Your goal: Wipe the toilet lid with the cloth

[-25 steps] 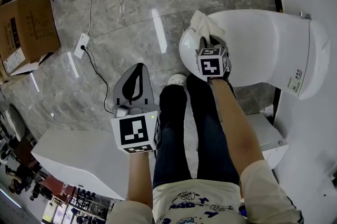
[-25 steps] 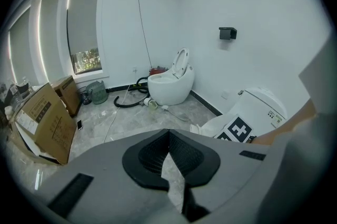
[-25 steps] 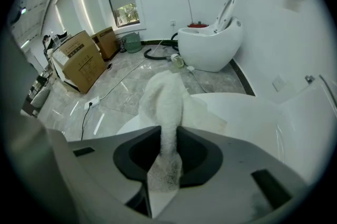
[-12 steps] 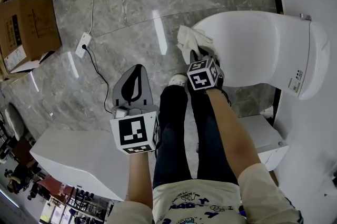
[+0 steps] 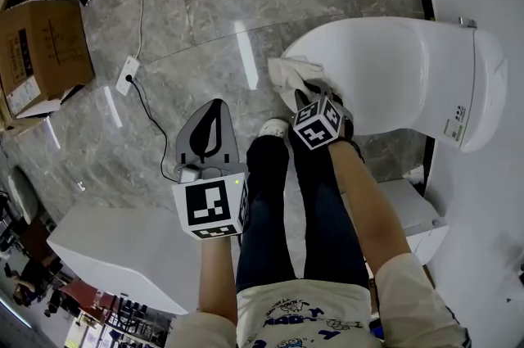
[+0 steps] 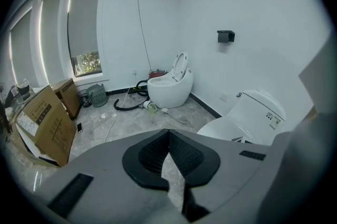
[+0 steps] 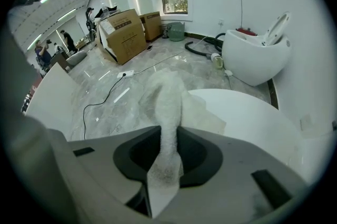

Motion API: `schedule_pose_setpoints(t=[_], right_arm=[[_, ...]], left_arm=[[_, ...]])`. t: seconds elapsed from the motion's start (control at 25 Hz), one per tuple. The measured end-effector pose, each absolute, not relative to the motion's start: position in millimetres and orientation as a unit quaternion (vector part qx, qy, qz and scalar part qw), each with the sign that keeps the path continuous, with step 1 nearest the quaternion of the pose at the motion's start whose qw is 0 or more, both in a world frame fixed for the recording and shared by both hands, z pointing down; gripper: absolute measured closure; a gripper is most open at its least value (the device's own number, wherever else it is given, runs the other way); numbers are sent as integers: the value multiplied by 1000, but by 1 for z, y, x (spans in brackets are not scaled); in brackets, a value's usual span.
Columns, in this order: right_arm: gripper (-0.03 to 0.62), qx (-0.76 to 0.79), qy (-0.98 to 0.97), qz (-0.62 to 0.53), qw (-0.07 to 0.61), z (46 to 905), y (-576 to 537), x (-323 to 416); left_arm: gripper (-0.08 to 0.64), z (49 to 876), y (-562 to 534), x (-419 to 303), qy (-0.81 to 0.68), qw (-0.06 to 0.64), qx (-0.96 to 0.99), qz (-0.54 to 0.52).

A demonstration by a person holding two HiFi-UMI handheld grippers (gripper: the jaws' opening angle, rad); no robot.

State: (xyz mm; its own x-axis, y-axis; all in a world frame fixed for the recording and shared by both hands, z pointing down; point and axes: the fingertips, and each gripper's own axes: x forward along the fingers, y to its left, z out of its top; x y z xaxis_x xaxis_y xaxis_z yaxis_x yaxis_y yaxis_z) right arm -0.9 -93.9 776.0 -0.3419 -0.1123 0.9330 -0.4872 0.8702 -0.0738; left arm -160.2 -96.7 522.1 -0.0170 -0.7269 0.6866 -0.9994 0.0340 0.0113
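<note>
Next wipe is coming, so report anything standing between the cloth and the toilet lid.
Nothing visible stands between them. The right gripper is shut on the cloth, which drapes onto the front edge of the closed toilet lid; the lid surface beyond it is bare.

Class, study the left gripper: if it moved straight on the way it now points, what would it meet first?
Likely nothing nearby: ahead of the left gripper the way looks free above the floor, as far as the round, open toilet by the far wall. Depth is unclear.
</note>
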Motion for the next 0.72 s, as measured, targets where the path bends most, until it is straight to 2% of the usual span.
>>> schedule_pose_setpoints(t=[0.72], right_arm=[[509,187,-803,162,542,765,-107,84]], left_arm=[[557,516,-122,-105,-638,257,678,259]])
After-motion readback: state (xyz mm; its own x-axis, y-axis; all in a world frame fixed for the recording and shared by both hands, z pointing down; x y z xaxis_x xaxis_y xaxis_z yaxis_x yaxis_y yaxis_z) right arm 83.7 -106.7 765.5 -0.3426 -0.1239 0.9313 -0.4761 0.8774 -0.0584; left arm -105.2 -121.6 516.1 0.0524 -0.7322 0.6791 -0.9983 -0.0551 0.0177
